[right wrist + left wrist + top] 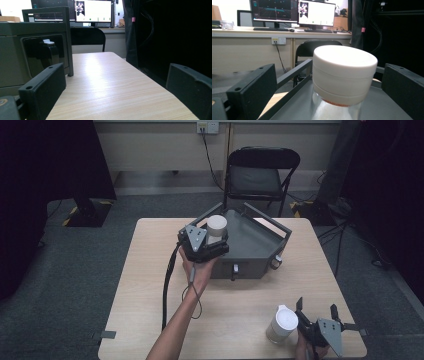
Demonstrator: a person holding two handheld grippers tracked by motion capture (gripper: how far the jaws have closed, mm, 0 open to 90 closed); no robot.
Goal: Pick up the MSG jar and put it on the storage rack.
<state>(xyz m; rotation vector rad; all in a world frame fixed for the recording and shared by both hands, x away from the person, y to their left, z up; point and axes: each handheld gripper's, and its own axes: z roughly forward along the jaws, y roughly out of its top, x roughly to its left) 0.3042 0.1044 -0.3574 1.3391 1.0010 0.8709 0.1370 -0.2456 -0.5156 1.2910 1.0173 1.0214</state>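
Note:
A glass jar with a white lid stands in the near left corner of a dark grey metal tray on the wooden table. My left gripper, held in a hand, is open with its jaws on either side of the jar's lid, and a gap shows on both sides. A second white-lidded jar stands near the table's front right. Just to its right my right gripper is open with nothing between its jaws.
The tray has raised rails and a boxy front with a black latch. A black folding chair stands behind the table. The table's right edge lies close to my right gripper. A desk with monitors is farther back.

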